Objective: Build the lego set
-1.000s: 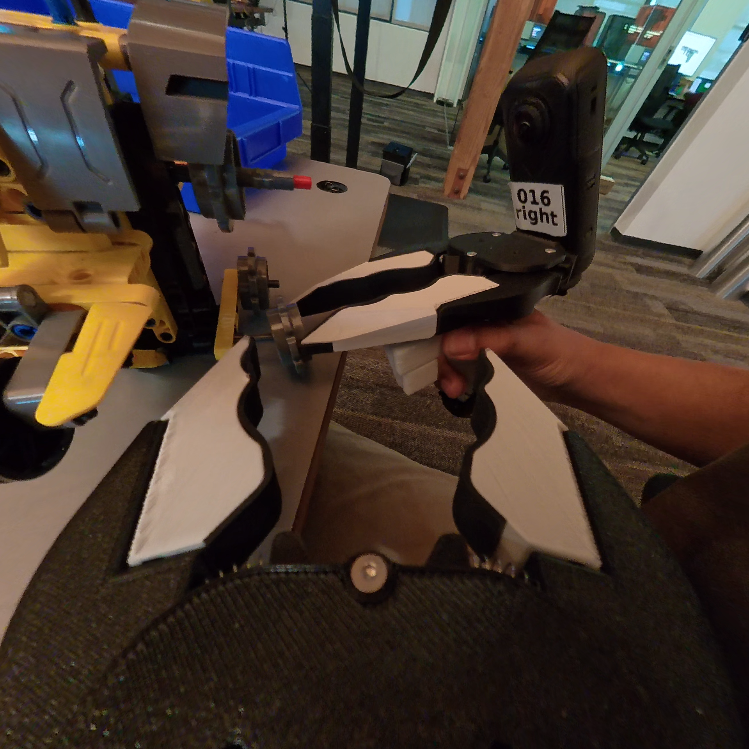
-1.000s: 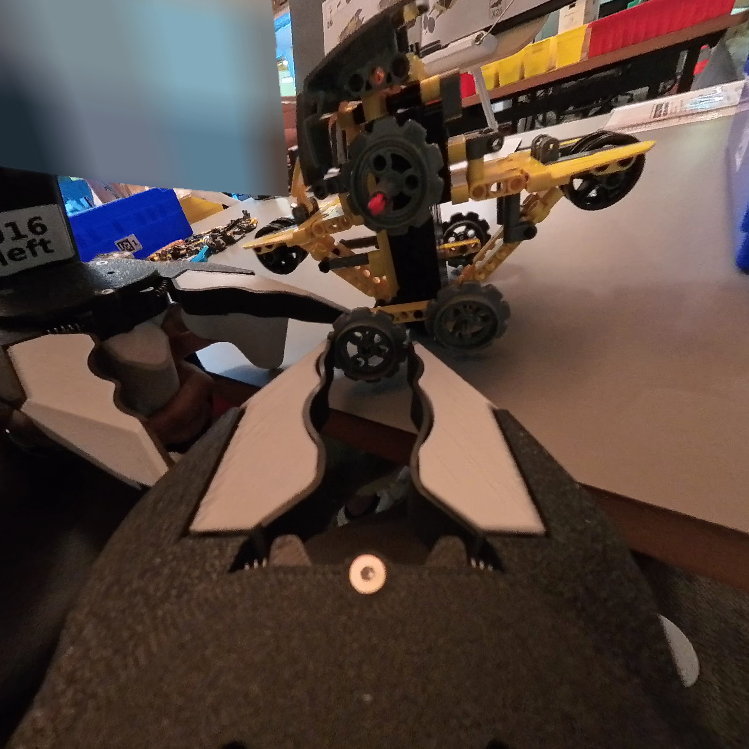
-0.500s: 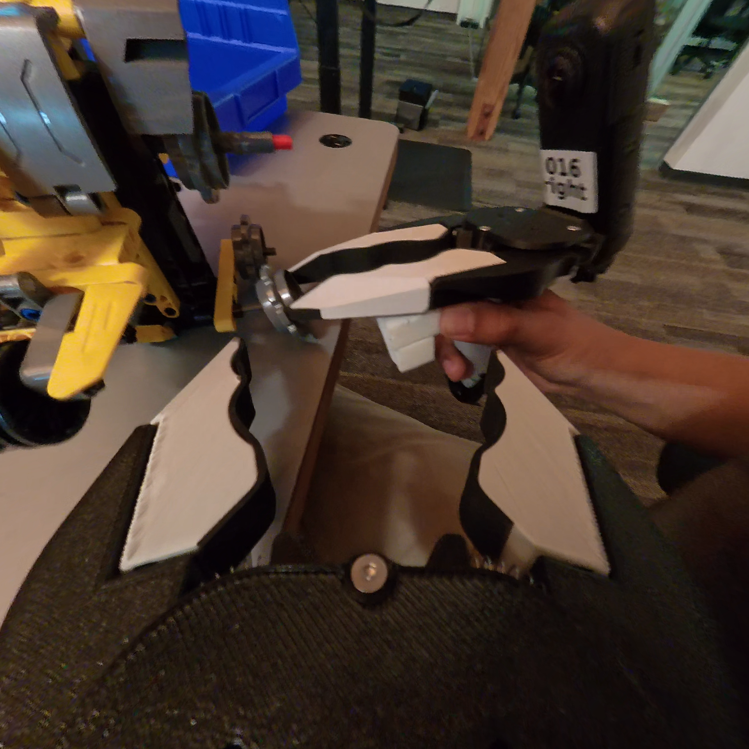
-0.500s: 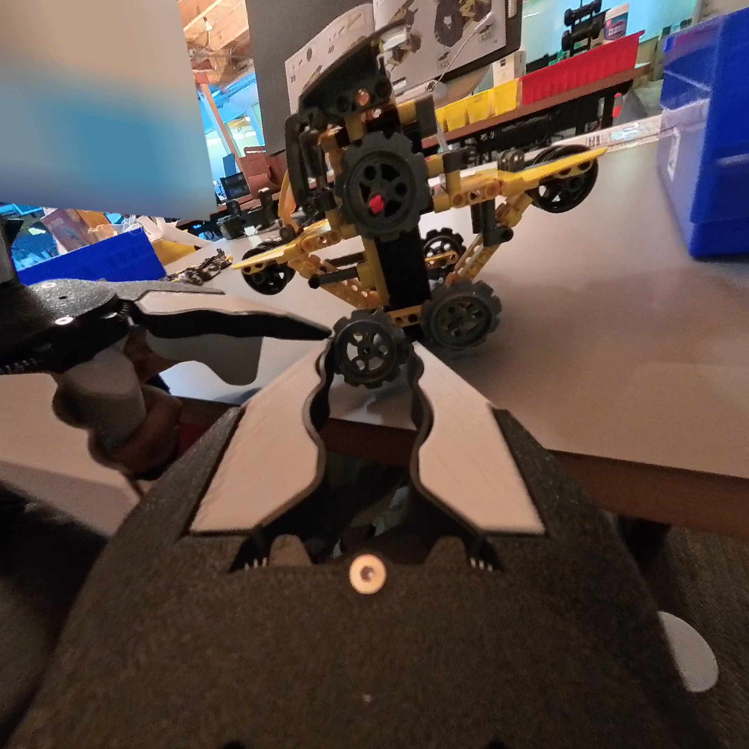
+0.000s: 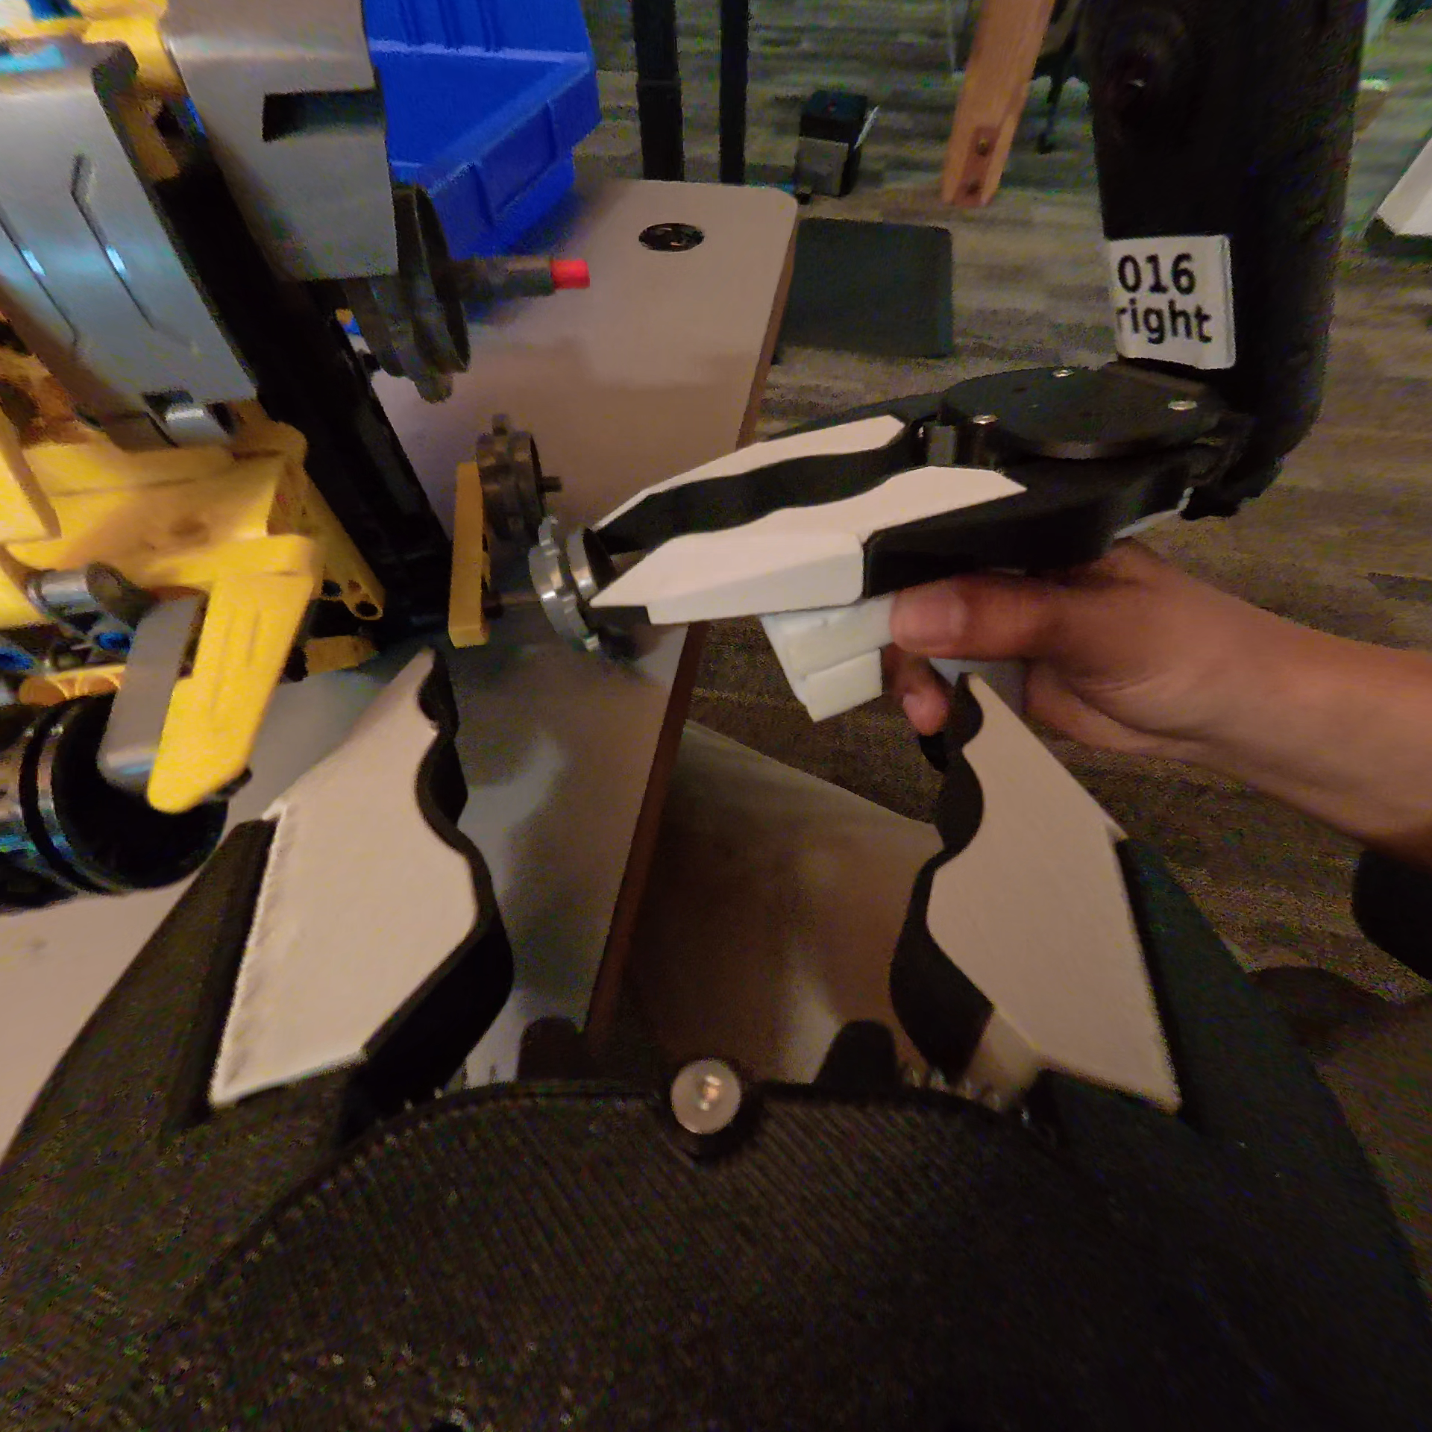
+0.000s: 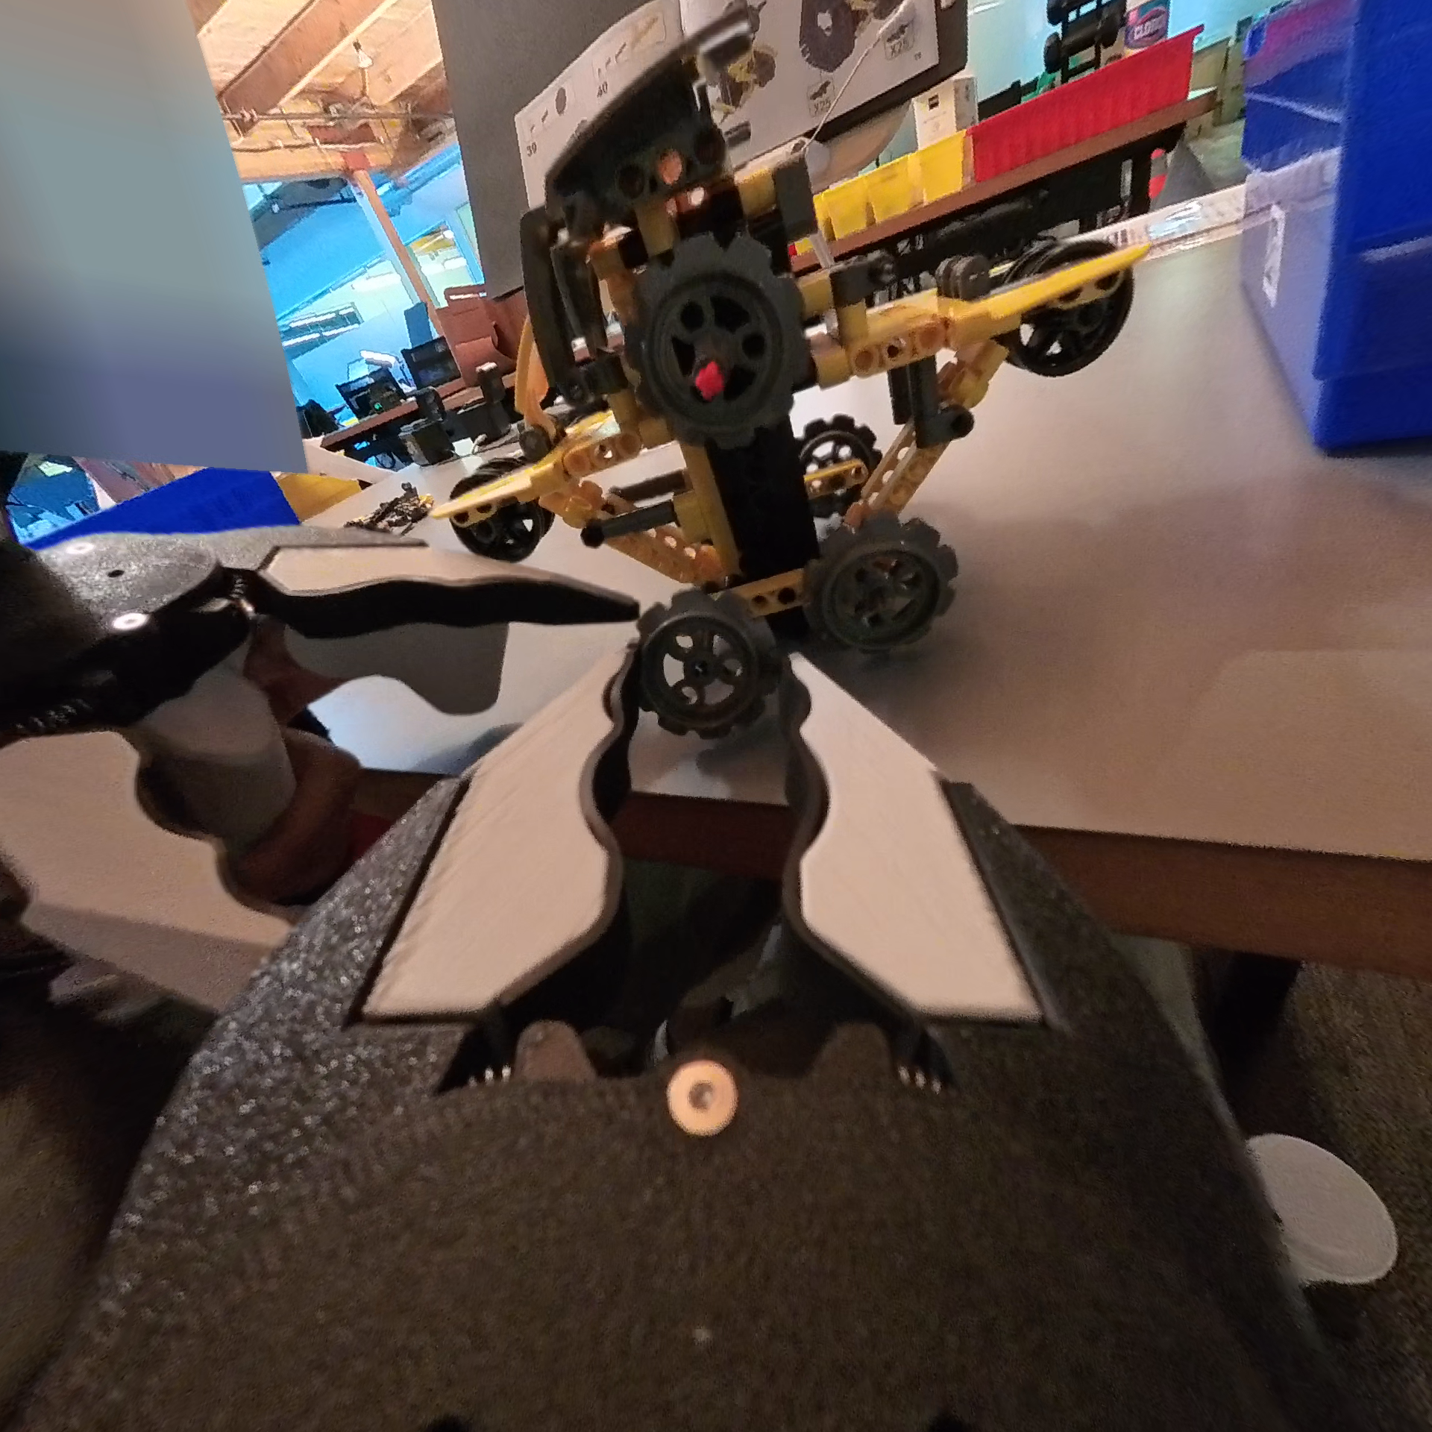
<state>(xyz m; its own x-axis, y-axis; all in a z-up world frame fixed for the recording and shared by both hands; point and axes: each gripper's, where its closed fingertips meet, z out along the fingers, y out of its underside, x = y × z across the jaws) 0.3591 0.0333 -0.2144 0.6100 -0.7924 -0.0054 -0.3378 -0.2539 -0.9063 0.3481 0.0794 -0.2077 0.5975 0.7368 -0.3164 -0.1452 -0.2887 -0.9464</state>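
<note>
We see the right gripper [image 6: 709,682] clamped on 1 small black wheel [image 6: 703,672] of the yellow model [image 6: 775,434]; the left gripper [image 5: 697,697] gapes empty beside it.

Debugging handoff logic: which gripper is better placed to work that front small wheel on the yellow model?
Right gripper: its fingers already clamp the small wheel. Left gripper is open, empty, off to the side near the table edge.

A white label [image 5: 1168,301] with writing on the black camera housing [image 5: 1224,116]; printed sheet [image 6: 744,77] behind
</note>
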